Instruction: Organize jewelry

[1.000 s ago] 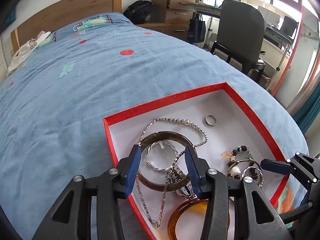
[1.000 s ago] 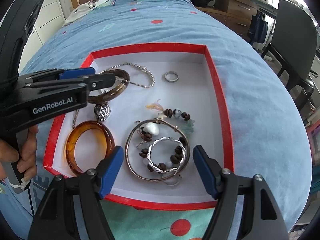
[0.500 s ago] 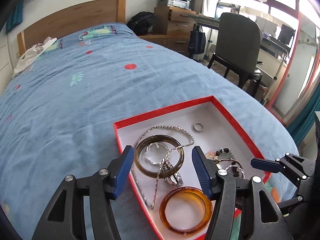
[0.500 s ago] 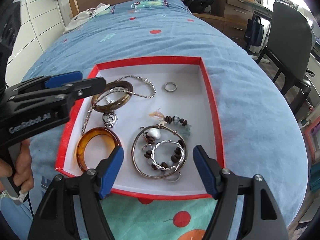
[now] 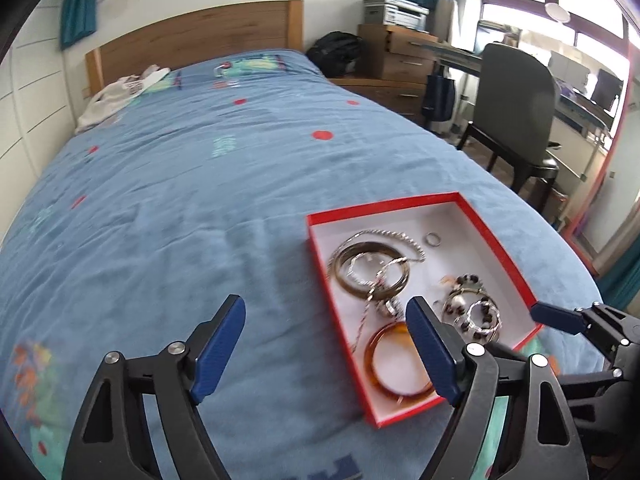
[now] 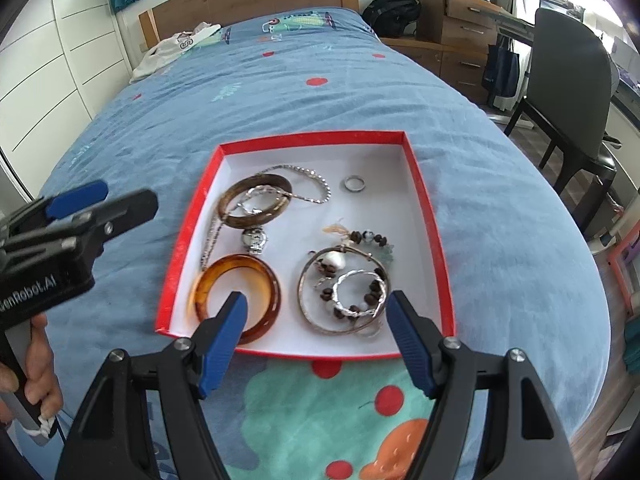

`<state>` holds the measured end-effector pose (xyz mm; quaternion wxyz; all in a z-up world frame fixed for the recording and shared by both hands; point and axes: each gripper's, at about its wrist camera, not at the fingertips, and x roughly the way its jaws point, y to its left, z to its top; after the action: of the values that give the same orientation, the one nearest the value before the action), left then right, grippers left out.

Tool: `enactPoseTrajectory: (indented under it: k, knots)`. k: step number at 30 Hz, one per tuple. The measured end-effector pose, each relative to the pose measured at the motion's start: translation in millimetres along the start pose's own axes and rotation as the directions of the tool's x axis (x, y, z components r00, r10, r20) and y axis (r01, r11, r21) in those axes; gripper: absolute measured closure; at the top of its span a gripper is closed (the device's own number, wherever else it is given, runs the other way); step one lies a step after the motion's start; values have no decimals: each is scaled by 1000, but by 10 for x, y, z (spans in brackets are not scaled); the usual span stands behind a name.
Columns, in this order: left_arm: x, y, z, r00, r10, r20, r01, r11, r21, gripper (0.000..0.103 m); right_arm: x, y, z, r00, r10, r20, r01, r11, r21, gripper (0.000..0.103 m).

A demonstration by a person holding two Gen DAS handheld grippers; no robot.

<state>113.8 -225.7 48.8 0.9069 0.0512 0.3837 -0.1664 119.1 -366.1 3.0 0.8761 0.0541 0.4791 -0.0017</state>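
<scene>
Red-rimmed tray [image 6: 430, 216] on blue bed [image 6: 280, 80] w/ jewelry: amber bangle [image 6: 236, 296], dark bangle [image 6: 256, 205], silver ring [image 6: 355, 183], bead bracelets [image 6: 348, 288]. Chair [image 6: 572, 64] off to right. Left hand-held gripper [image 5: 326, 346] spread, empty, pulled back from tray vs earlier. Right hand-held gripper [image 6: 318, 338] spread, empty, at near rim.

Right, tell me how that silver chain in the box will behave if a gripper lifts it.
The silver chain looks floppy: it lies in loose curves, so it would probably sag and dangle. It runs across the brown bangle and beside the watch, so it may snag or drag them. Its thin links could slip from the pads.
</scene>
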Motion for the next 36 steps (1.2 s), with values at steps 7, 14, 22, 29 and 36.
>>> enactPoseTrajectory:
  k: [7,14,22,29,36]
  knots:
    - [-295,185,-209,998,55,9,-54,996,-69,19,-226,131,-67,1000,-1,31,1,1000,5,32]
    - [-600,357,-408,996,85,16,-83,988,-130,16,-449,275,-204,998,5,55,-5,1000,2,32]
    - [-840,536,-682,991,130,15,-125,977,-174,16,-626,419,-409,997,10,70,-10,1000,-6,32]
    - [-1010,616,-929,983,181,18,-174,967,-185,16,-705,464,-582,997,16,71,-15,1000,-11,32]
    - [-1161,642,-1048,977,214,23,-206,961,-186,16,-728,423,-718,997,4,73,-5,1000,7,32]
